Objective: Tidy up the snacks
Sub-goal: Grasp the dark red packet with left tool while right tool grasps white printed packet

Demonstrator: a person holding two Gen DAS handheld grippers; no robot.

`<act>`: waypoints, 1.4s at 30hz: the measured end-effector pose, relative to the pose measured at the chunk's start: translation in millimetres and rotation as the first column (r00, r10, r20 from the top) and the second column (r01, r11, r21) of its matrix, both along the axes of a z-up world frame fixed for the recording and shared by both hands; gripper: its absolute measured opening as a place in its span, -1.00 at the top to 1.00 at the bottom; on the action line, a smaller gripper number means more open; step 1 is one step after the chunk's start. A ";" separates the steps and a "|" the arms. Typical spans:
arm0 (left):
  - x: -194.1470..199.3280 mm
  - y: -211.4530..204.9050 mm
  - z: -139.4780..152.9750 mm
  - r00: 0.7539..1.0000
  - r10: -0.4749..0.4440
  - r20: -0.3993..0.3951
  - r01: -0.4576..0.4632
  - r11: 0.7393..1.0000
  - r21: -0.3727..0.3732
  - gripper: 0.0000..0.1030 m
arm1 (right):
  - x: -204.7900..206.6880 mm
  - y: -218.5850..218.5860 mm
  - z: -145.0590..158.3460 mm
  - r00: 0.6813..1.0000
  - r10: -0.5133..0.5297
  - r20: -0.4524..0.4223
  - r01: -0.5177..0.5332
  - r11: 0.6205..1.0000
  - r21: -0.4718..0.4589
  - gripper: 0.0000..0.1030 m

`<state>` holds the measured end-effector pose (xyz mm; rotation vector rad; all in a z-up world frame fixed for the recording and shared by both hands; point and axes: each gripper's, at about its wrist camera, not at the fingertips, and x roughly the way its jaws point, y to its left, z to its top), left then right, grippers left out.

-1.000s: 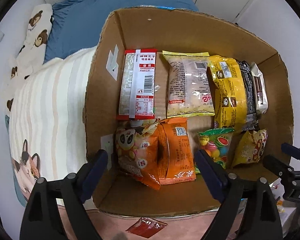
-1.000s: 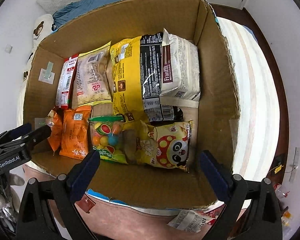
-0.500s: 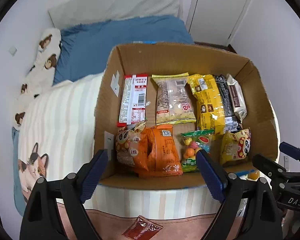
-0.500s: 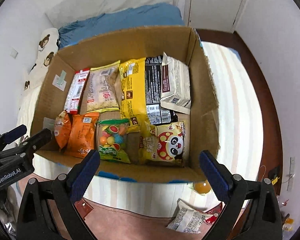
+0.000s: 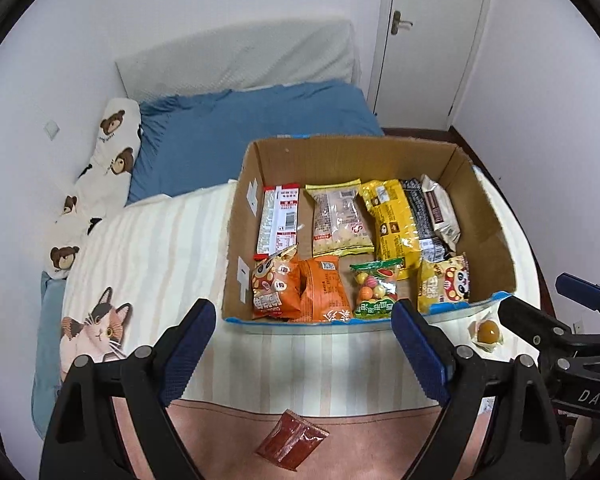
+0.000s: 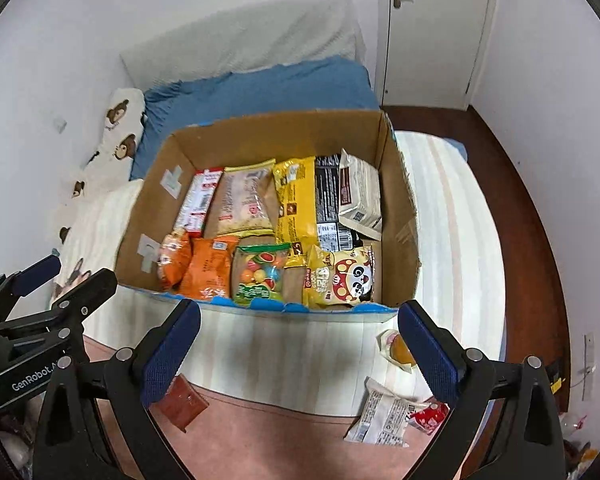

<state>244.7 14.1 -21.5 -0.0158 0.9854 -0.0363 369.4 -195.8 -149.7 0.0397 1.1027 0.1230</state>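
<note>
Several loose snacks lie outside the open brown cardboard box: a flat red sachet at 6 o'clock and a clear-wrapped yellow sweet at 4. Left gripper and right gripper gape wide, holding nothing. Thin sachet may slip from the pads.

Both cameras are riding on hand-held grippers and looking forward and steeply down along their own fingers at a cardboard box on a bed. The left wrist view is sitting beyond the box's near edge, slightly left of its middle, with the right gripper's fingers showing at its right edge. The right wrist view is facing the same box slightly right of its middle, with the left gripper at its left. Both are sharing the box, the bedhead wall and the door.
</note>
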 end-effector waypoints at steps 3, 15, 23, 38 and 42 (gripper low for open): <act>-12.1 2.1 9.7 1.000 0.001 0.031 -0.001 1.000 0.002 -0.75 | -13.0 -0.7 12.6 1.000 0.005 0.029 -0.005 1.000 0.005 -0.96; -54.8 6.7 36.9 0.993 0.008 0.121 -0.006 1.000 -0.020 -0.75 | -66.3 0.6 58.4 0.989 0.015 0.144 -0.017 1.000 0.014 -0.96; -75.8 5.3 38.9 0.991 0.007 0.131 -0.003 1.000 -0.027 -0.75 | -84.9 -7.0 63.5 0.989 -0.018 0.144 0.007 0.997 0.079 -0.96; -79.6 21.3 -124.0 0.971 0.040 -0.235 -0.026 0.998 0.064 -0.75 | -91.1 -164.8 -122.2 0.866 -0.380 -0.325 0.465 0.851 0.242 -0.96; -83.8 15.6 -158.8 0.952 0.028 -0.304 -0.004 0.997 0.079 -0.75 | -91.4 -181.6 -164.9 0.814 -0.420 -0.401 0.534 0.813 0.233 -0.84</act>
